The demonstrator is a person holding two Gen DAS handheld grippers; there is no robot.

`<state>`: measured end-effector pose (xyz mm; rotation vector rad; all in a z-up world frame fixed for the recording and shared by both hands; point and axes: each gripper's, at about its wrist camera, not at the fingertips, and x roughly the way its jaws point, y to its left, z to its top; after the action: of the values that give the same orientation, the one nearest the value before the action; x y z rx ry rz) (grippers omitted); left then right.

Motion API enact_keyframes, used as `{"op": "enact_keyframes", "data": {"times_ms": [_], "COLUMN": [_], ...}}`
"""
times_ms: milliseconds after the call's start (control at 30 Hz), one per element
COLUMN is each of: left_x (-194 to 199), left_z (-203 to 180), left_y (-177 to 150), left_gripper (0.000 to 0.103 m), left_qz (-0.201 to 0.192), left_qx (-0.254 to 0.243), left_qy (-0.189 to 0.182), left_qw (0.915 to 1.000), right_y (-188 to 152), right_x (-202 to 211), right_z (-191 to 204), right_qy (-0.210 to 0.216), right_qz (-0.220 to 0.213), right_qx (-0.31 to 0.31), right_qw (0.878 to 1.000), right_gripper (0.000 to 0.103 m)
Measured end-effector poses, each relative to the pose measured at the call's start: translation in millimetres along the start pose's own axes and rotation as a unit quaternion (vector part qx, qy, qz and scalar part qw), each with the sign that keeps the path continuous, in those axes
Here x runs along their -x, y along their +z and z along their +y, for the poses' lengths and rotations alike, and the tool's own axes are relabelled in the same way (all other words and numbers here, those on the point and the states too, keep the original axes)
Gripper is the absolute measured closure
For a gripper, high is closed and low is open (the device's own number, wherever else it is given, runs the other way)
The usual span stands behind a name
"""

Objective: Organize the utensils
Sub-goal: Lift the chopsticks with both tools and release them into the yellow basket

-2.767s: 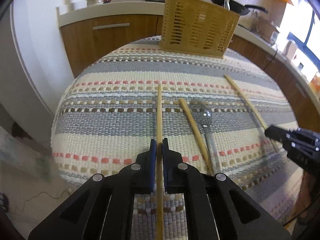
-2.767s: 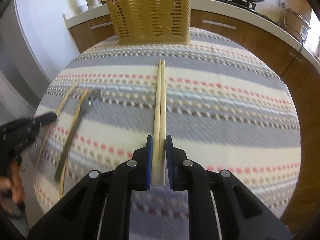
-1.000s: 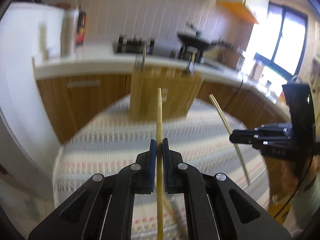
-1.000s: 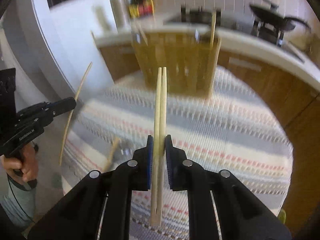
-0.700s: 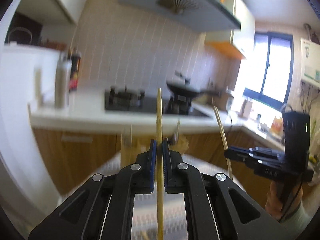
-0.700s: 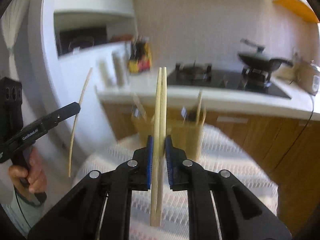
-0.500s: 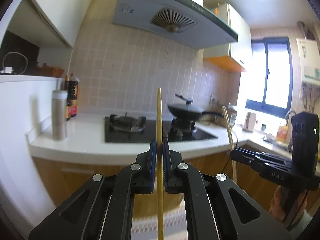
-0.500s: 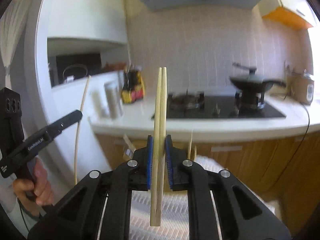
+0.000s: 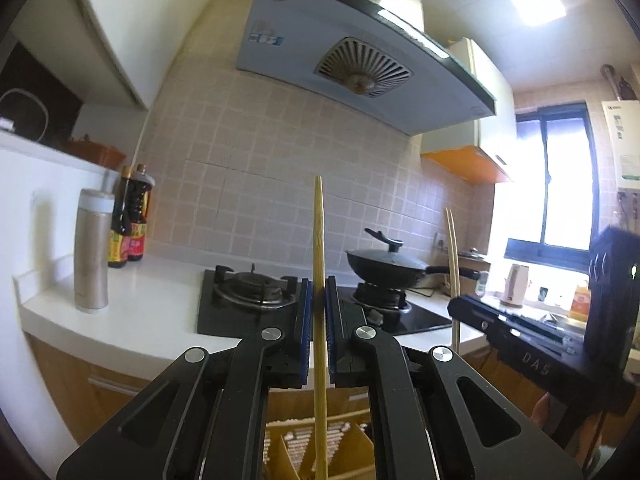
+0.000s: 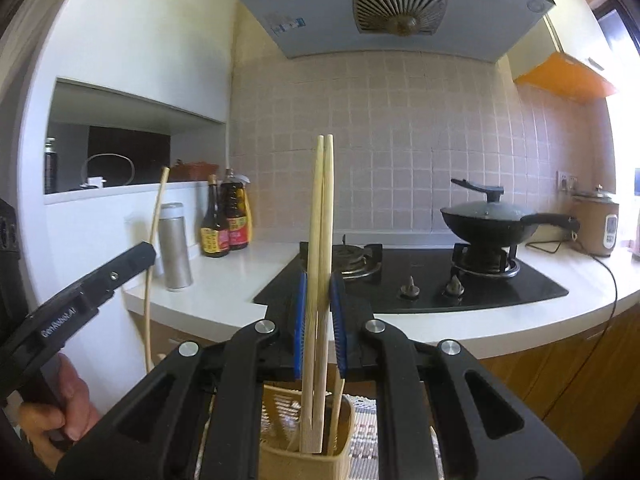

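My left gripper (image 9: 316, 292) is shut on a single wooden chopstick (image 9: 319, 240), held upright, its lower end above the tan utensil basket (image 9: 356, 446). My right gripper (image 10: 318, 284) is shut on a pair of pale chopsticks (image 10: 322, 208), held upright with their lower ends just inside the basket (image 10: 344, 416). The right gripper also shows in the left wrist view (image 9: 456, 308), and the left gripper in the right wrist view (image 10: 148, 254), each with its chopstick upright. Another utensil stands in the basket.
Behind the basket is a white counter (image 10: 224, 280) with a black gas hob (image 10: 424, 276), a black wok (image 10: 488, 220), sauce bottles (image 10: 224, 216) and a steel flask (image 10: 174, 246). A range hood (image 10: 384, 4) hangs above. Striped cloth (image 10: 362, 410) lies under the basket.
Both grippers lifted their chopsticks off the striped cloth, tilted them upright and moved over the basket. In the last half second the basket came into view below both grippers.
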<state>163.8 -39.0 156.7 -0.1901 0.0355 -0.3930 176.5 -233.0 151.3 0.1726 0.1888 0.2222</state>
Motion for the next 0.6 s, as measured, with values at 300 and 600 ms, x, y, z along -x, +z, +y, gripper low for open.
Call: {"op": "enact_keyframes", "data": {"times_ms": [300,600], "left_x": [-24.2,-33.8], "left_z": [14.3,21.7], "left_y": [-26.7,-45.5], "left_gripper": [0.099,0.098], "left_qz": [-0.014,-0.01], "left_qx": [0.001,-0.007], "left_qy": [0.038,0.059], "left_qw": [0.9992,0.9982], "right_y": [-35.4,-52.9], "right_x": [-46.6,-47.0], "right_z": [-12.7,-14.8], "right_qy": [-0.002,-0.01], "right_qz": [0.012,0.005], "right_qx": [-0.01,-0.011], "right_qw": [1.0,1.0], "right_gripper": [0.093,0.092]}}
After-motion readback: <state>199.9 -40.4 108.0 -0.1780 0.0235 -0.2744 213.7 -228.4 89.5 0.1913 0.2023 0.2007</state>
